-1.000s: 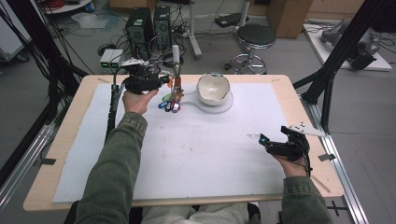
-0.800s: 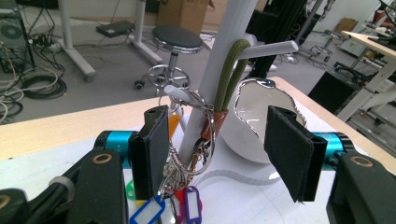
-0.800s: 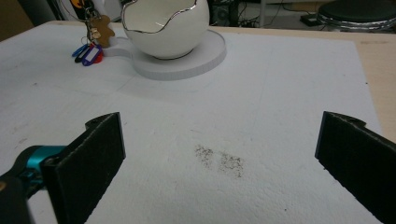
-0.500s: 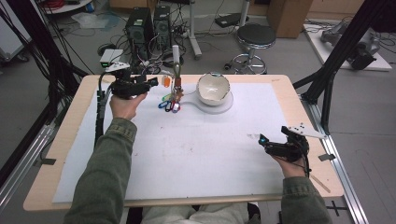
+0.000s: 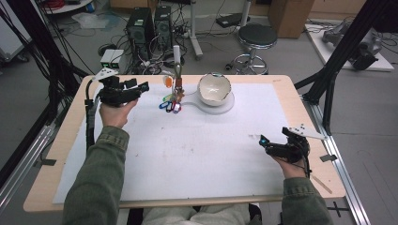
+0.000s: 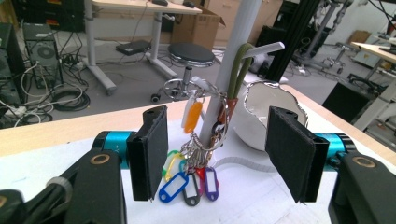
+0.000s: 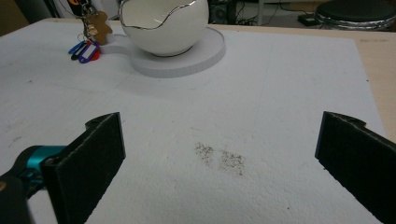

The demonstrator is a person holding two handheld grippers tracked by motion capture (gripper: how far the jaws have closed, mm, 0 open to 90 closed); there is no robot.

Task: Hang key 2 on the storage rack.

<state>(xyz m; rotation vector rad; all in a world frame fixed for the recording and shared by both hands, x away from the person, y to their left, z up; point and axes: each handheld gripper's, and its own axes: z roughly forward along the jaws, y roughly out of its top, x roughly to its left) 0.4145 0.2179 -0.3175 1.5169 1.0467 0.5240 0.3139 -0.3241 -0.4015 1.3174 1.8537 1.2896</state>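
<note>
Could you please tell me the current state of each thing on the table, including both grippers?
Left gripper: open, nothing between its pads, pointing at the key bunch.
Right gripper: open, empty, over the white mat.
Key bunch: hanging on the white post, tags resting on the mat.
White bowl: upright on its round base; the visible part of its inside looks empty.

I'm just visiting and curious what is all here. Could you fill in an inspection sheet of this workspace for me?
Surface: wooden table under a white sheet, faint dark specks near its middle.
Job's things: bunch of keys with coloured tags hanging on a post; white bowl on a round base.
Clutter: nothing seen.
Grippers: left tool open, keys ahead between its jaws, untouched; right tool open, empty.
Cables: black cable trails from left tool.
Surroundings: stool, computer towers, floor wiring.
</note>
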